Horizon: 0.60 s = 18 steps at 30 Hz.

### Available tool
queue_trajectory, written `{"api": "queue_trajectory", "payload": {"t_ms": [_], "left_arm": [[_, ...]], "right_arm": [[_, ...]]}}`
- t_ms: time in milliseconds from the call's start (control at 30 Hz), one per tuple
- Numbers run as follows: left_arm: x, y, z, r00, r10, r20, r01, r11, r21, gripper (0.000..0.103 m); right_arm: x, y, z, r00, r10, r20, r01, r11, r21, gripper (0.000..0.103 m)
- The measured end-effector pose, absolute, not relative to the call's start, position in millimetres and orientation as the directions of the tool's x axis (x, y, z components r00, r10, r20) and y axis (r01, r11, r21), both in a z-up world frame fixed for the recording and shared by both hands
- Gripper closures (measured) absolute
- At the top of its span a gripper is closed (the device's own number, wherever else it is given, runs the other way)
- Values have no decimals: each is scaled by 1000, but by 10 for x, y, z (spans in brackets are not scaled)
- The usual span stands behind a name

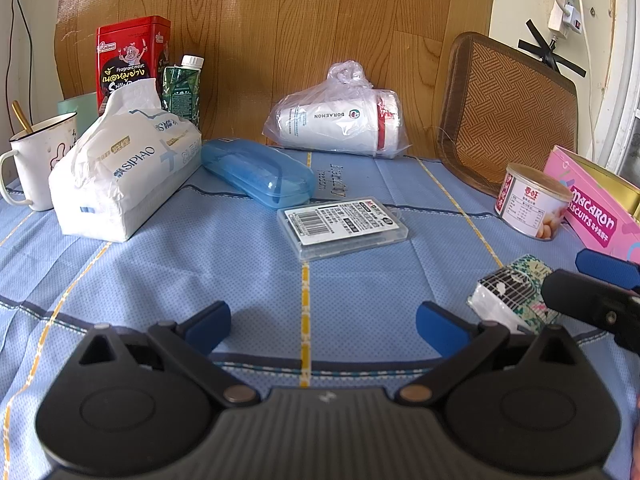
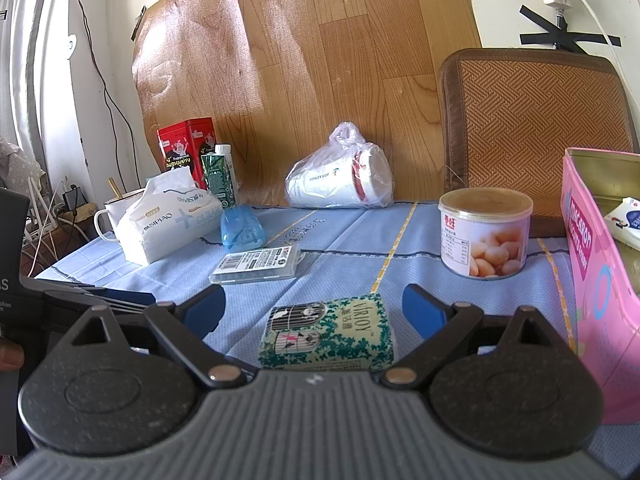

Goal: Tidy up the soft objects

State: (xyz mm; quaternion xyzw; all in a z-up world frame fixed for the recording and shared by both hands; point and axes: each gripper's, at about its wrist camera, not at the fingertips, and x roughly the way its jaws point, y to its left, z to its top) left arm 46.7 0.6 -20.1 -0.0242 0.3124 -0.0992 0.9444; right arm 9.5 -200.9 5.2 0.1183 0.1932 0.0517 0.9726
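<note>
Small tissue pack [image 2: 328, 334], green leaf print with birdcage picture, lies flat on the blue cloth of the tabletop [image 2: 360, 248]. It sits between the spread jaws of the right gripper [image 2: 314, 310]; neither finger touches it. In the left wrist view the same pack [image 1: 512, 294] shows at the right edge, partly behind the right gripper's finger.

Left gripper [image 1: 323, 326]: jaws wide apart, nothing between them, only bare cloth below.

Just right of the pack: open pink biscuit tin [image 2: 592, 280]. Behind the pack: round can [image 2: 485, 233] with a picture of pale round pieces. Ahead left: clear flat plastic case [image 2: 258, 266] with barcode label, then blue glasses case [image 2: 241, 229]. Large tissue pack [image 2: 170, 220] at far left, white mug [image 2: 110, 216] just beside it. Bagged white cup [image 2: 344, 180] lies on its side at the back wall. Woven mat [image 2: 532, 128] leans upright at back right.
</note>
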Motion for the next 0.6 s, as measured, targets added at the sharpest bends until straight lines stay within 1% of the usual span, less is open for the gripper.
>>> {"api": "queue_trajectory", "payload": {"t_ms": [600], "left_arm": [[502, 28, -224, 785, -176, -594, 144, 984, -102, 1]], "right_arm": [[93, -2012, 49, 920, 147, -362, -56, 966, 251, 6]]}}
